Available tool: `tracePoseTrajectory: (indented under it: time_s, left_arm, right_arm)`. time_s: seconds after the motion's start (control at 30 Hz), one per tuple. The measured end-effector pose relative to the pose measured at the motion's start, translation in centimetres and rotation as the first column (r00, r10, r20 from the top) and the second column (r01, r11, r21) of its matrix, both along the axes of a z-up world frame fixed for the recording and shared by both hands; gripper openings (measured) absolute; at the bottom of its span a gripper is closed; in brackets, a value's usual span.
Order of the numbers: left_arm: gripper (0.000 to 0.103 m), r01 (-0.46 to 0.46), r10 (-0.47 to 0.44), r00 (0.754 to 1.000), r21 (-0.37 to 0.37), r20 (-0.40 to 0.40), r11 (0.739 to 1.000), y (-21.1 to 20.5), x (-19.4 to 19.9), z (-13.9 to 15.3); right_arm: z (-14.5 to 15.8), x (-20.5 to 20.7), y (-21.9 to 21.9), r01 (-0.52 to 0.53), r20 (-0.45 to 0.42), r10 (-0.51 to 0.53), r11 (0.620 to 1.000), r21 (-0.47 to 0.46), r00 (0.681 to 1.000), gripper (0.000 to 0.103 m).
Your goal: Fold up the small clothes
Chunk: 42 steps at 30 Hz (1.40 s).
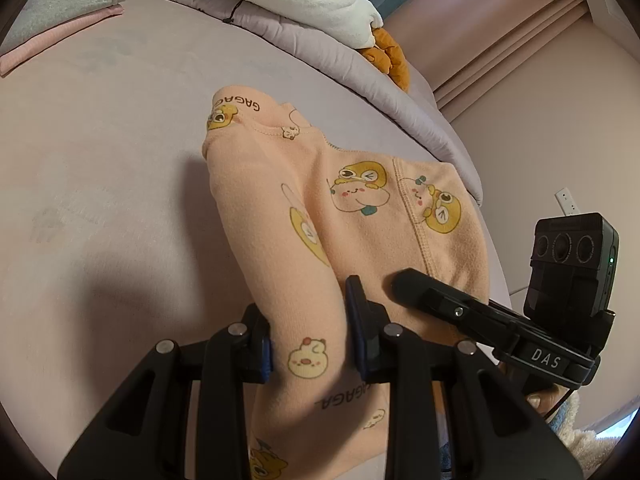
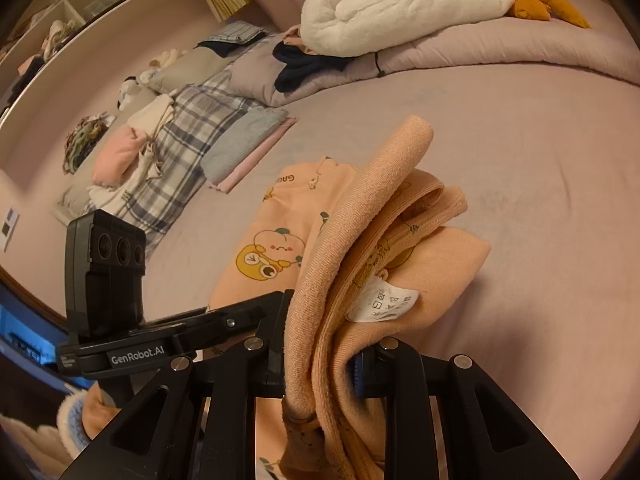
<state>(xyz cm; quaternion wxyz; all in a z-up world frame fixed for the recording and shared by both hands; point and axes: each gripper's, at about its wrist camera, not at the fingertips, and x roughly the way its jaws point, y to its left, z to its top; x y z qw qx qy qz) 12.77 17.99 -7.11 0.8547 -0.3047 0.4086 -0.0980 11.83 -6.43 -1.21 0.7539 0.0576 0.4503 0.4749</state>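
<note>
- Peach garment (image 1: 304, 216) with yellow cartoon prints, partly spread on the bed (image 1: 100, 168), near edge lifted off the sheet.
- Left gripper (image 1: 310, 340): fingers (image 1: 356, 312) narrow, clamped on a gathered fold of the garment that runs up between the blue pads.
- Right gripper (image 2: 320, 364): fingers (image 2: 362, 372) narrow, pinching a thick bunch of ribbed hem and seams; white care label (image 2: 384, 304) hanging out just above the grip.
- In the left wrist view, right gripper just beside the left, its tip resting on the cloth.
- Folded grey and pink clothes (image 2: 248, 148) well apart from the garment, near a plaid blanket (image 2: 188, 148).
- White plush toy (image 2: 400, 4) with orange feet on the rolled quilt (image 2: 480, 52) at the far side of the bed.
- Fluffy sleeve (image 2: 68, 424) low at the left edge of the right wrist view.
</note>
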Motion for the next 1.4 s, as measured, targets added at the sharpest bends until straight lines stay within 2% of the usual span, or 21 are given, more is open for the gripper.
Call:
tracePoseTrajectory:
  time_s: [0.57,1.4]
  left_arm:
    - [0.028,-0.013,0.013,1.000,0.012,-0.007,1.000,-1.0,-0.2,0.3]
    - [0.028,-0.024,0.024,1.000,0.042,-0.005,0.999,-2.8,-0.2,0.8]
  right_arm:
    - [-0.1,0.0,0.1,0.008,-0.001,-0.008,1.000,0.002,1.000,0.024]
    - [0.0,2.0,0.0,0.036,0.004,-0.036,0.999,0.026,0.999,0.024]
